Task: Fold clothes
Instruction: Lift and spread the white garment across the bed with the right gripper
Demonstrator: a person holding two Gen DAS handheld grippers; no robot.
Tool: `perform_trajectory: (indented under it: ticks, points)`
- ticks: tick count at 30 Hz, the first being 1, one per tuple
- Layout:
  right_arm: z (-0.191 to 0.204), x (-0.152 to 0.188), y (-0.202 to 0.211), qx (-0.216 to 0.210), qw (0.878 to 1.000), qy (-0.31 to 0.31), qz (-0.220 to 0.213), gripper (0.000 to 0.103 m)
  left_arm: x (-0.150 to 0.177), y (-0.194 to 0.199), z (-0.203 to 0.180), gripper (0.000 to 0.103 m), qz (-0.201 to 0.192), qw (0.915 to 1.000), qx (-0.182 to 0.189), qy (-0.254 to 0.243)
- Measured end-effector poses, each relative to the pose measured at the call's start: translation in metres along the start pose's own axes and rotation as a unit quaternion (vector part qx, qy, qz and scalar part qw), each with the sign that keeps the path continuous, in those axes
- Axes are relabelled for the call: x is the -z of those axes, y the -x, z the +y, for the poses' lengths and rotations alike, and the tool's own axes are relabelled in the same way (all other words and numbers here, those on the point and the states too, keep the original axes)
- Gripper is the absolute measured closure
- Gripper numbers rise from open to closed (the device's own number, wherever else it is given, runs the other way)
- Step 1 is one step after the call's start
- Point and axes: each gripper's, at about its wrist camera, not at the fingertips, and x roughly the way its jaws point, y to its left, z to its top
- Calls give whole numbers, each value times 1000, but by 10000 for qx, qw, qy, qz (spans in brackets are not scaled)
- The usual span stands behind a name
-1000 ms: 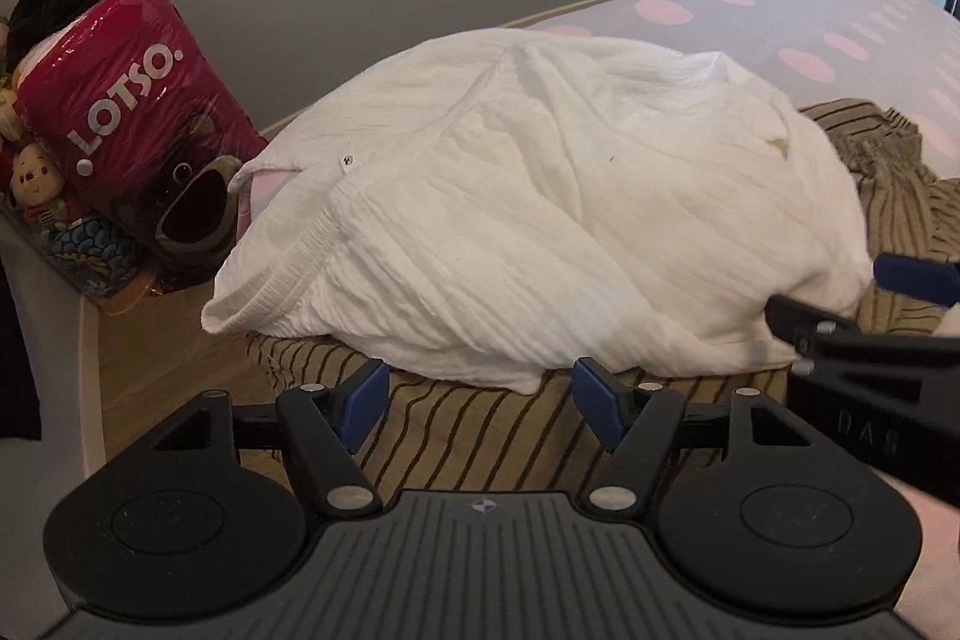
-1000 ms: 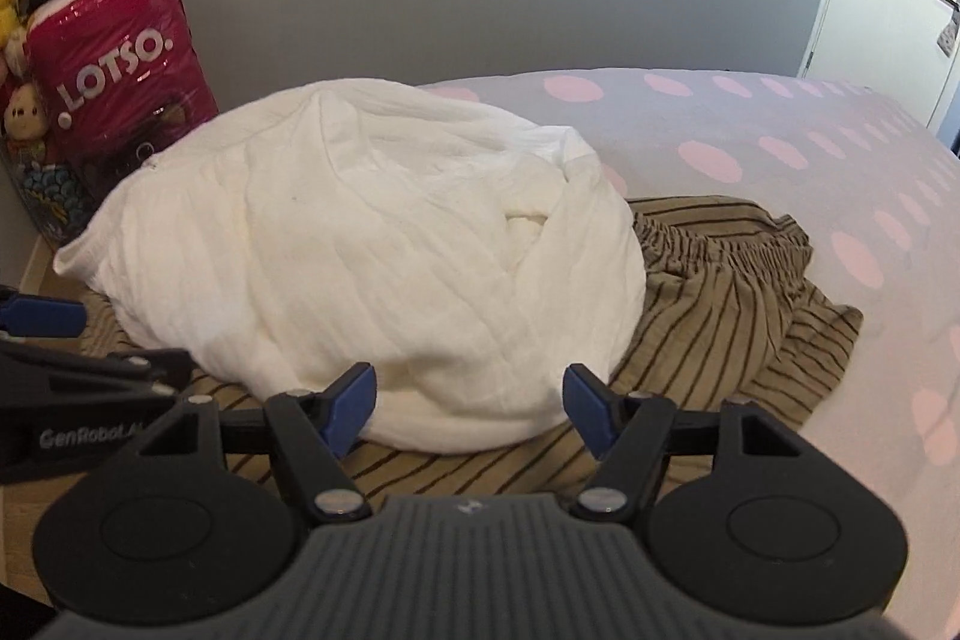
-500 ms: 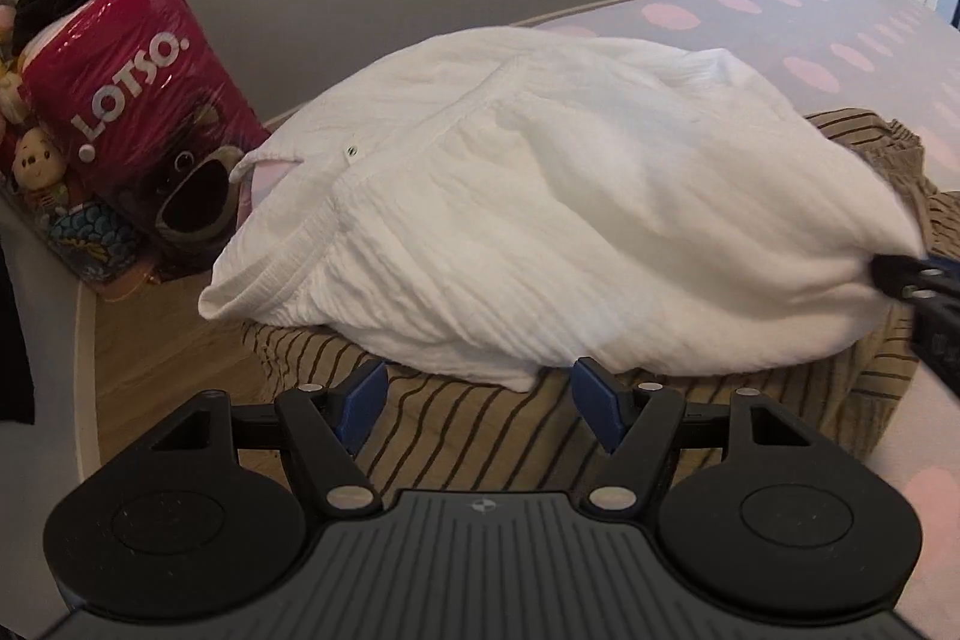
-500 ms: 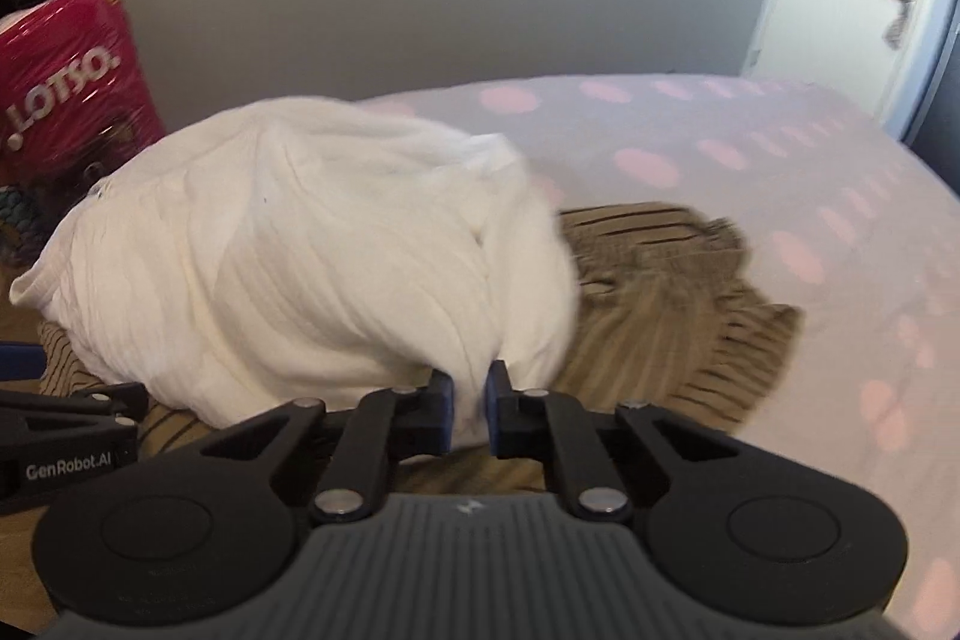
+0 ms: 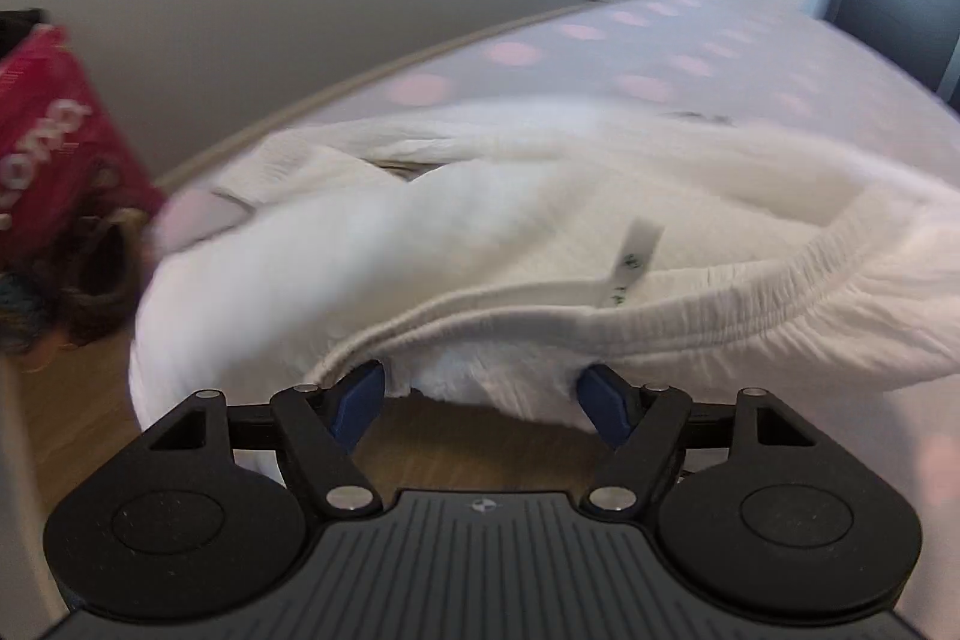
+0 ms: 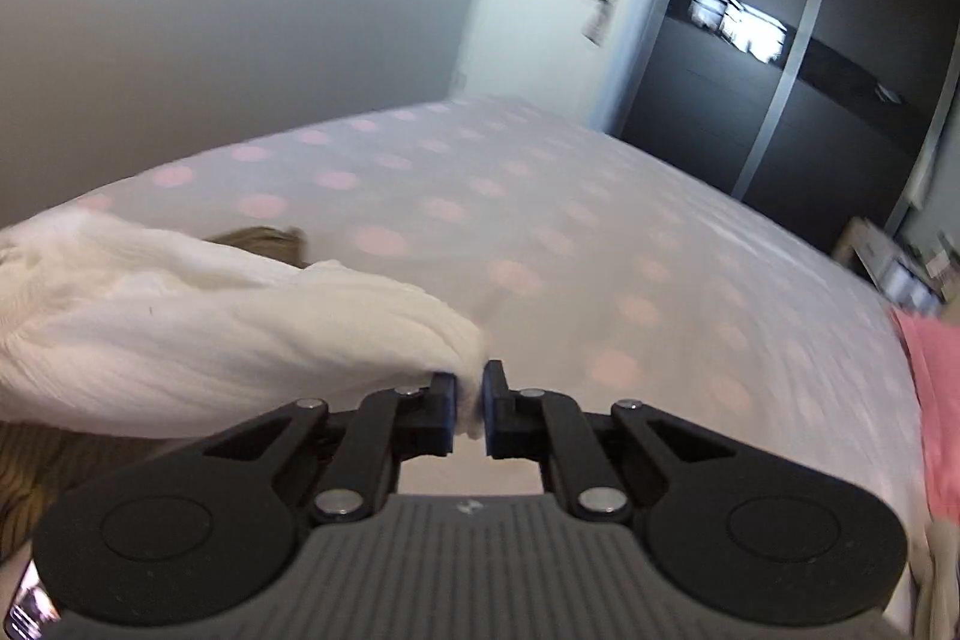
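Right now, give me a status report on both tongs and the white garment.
Right tongs closing on white garment, cloth pinched. Left tongs open, waistband just ahead. Striped garment underneath; dotted bed beyond.

garment (image 5: 540,232) on bed (image 5: 750,58), bag (image 5: 54,124) left

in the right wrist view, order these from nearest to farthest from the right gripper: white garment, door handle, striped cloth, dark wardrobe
1. White garment: pinched in the jaws of the right gripper, trailing off to the left.
2. Striped cloth: a brown patch peeking out behind the garment, left of centre.
3. Door handle and dark wardrobe: both beyond the far end of the bed, upper right; too close to rank.
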Motion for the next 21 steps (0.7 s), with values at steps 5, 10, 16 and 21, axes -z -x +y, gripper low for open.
perform_trajectory:
  ticks: [5,10,16,21]
  points:
    - [-67,34,28,761,9963,-322,232,94,12,18,-35,31,118,9910,1236,-501]
    - [-127,69,48,1936,9776,-637,527,94,35,34,-85,34,272,9780,1712,-1160]
    - [-215,108,65,3286,9304,-1136,1162,94,70,46,-144,34,354,9599,1681,-2218]
    - [-264,141,82,3907,9004,-1197,1495,93,82,37,-162,34,502,9548,1345,-2601]
